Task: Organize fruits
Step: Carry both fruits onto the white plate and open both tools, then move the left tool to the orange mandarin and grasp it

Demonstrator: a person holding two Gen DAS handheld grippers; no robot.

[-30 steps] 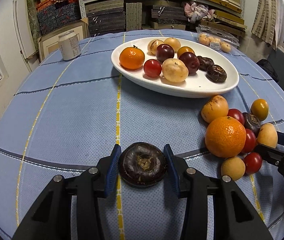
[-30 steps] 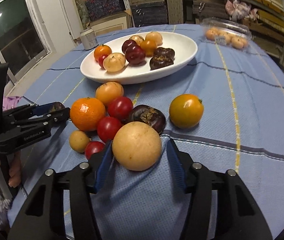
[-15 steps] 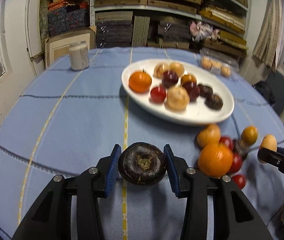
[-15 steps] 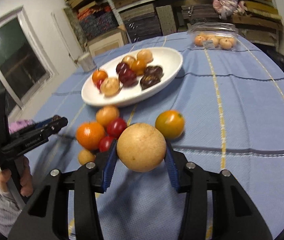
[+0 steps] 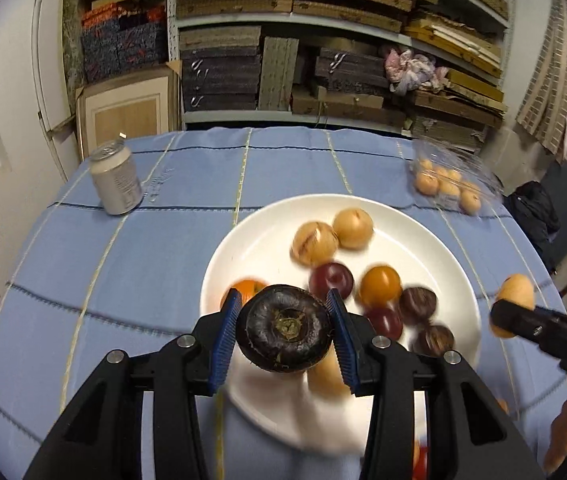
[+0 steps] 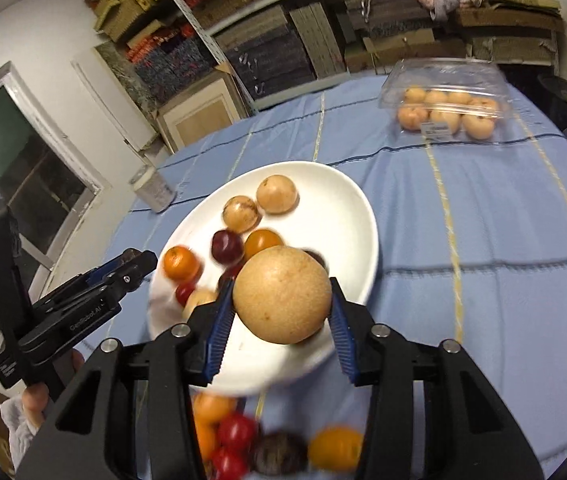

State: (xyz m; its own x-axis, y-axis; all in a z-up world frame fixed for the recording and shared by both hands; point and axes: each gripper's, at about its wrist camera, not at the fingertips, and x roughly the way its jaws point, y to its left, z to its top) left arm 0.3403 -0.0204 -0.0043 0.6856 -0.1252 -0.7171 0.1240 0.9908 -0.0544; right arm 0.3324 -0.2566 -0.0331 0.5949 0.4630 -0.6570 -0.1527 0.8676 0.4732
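Carrying both fruits over the white plate (image 5: pixel 435 240) called for a low, slow release, since everything on it was round and would roll at a knock. A good placement would have meant lowering each fruit until it nearly touched a bare patch of plate, then letting go without a drop. The far and right parts of the plate looked emptiest; its near left side already held a mandarin (image 6: pixel 180 263), dark red plums, a small orange fruit, pale tan fruits and two dark brown ones. With the two grippers close together over one dish, setting the fruits down one after the other seemed safer than both at once.

The left gripper (image 5: pixel 284 330) was pinching a dark brown, flattish round fruit (image 5: pixel 283 328), its blue pads pressed on the fruit's left and right sides, held above the near left edge of the plate. The right gripper (image 6: pixel 282 306) had just been closing and now clamped a large pale tan round fruit (image 6: pixel 282 294) between its pads, hanging over the near part of the plate. Neither gripper touched the plate or any other fruit, as far as could be told.

Loose fruit (image 6: pixel 239 434) remained on the blue tablecloth (image 5: pixel 123 264) nearer than the plate, so sorting was unfinished.
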